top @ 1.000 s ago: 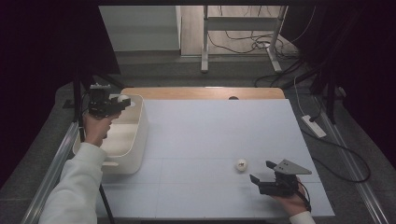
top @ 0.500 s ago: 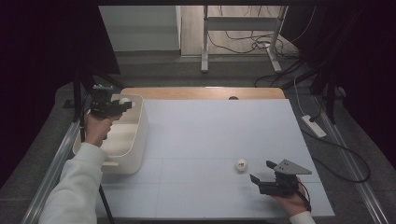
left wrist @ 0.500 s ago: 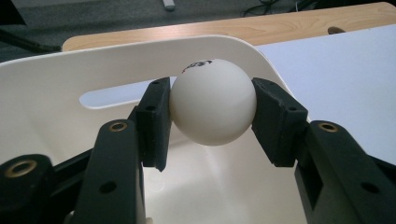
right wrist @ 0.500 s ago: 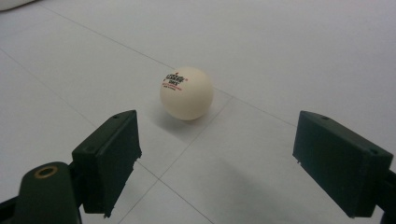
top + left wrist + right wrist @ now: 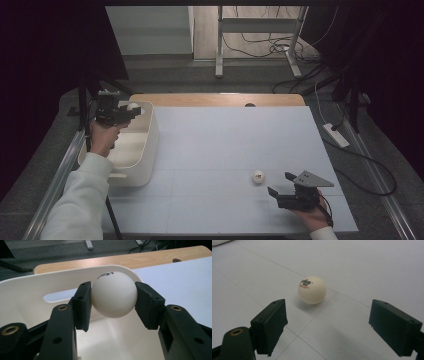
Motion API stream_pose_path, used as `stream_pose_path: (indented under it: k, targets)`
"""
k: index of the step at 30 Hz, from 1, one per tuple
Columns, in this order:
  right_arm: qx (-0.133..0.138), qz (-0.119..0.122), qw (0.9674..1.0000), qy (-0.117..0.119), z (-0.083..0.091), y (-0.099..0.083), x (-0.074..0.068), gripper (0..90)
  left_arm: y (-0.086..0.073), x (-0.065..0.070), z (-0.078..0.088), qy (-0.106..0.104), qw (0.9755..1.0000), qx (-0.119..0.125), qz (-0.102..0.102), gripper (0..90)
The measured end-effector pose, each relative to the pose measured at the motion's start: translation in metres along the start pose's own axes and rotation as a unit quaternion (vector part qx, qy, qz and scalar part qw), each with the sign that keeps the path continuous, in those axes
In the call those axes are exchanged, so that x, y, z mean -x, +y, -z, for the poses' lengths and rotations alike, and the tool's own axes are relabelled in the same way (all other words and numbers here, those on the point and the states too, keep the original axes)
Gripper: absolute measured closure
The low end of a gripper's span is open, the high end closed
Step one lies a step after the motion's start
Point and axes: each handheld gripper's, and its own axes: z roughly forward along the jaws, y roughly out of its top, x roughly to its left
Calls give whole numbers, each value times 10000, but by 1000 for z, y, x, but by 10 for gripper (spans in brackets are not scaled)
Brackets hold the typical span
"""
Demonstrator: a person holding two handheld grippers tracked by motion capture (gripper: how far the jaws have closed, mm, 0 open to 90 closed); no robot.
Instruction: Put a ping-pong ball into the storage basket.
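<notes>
A white table-tennis ball [image 5: 113,285] sits between the pads of my left gripper [image 5: 113,302], both pads touching it. The jaws have just been opening a little with the ball still between them. This gripper [image 5: 131,112] hangs over the far end of a white bin [image 5: 150,137] at the table's left. A second white ball [image 5: 312,290] with red and black print lies on the white table sheet [image 5: 225,145]. My right gripper [image 5: 329,315] stands open a short way behind that ball, jaws wide on either side, not touching it. In the high view the right gripper [image 5: 280,183] is near the front right, the ball [image 5: 258,176] just left of it.
A wooden table edge [image 5: 220,99] runs along the far side beyond the sheet. A white power strip [image 5: 336,135] and cables lie on the floor to the right. A metal stand [image 5: 219,45] is behind the table.
</notes>
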Motion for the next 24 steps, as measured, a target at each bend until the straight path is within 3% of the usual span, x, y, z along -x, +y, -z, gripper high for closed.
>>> stream_pose_path:
  k: [2, 5, 17, 24]
  targets:
    - [2, 0, 10000, 0, 0, 0, 0, 144, 2, 2, 2, -12, 10000, 18, 61, 276]
    - [0, 4, 10000, 1, 0, 0, 0, 143, 2, 4, 5, -155, 9999, 71, 22, 191]
    - [11, -7, 10000, -1, 0, 1, 0, 144, 4, 17, 14, -585, 9976, 308, -207, 176]
    - [68, -53, 10000, 34, -1, 4, 1, 143, 3, 30, 23, -903, 9941, 452, -391, 186]
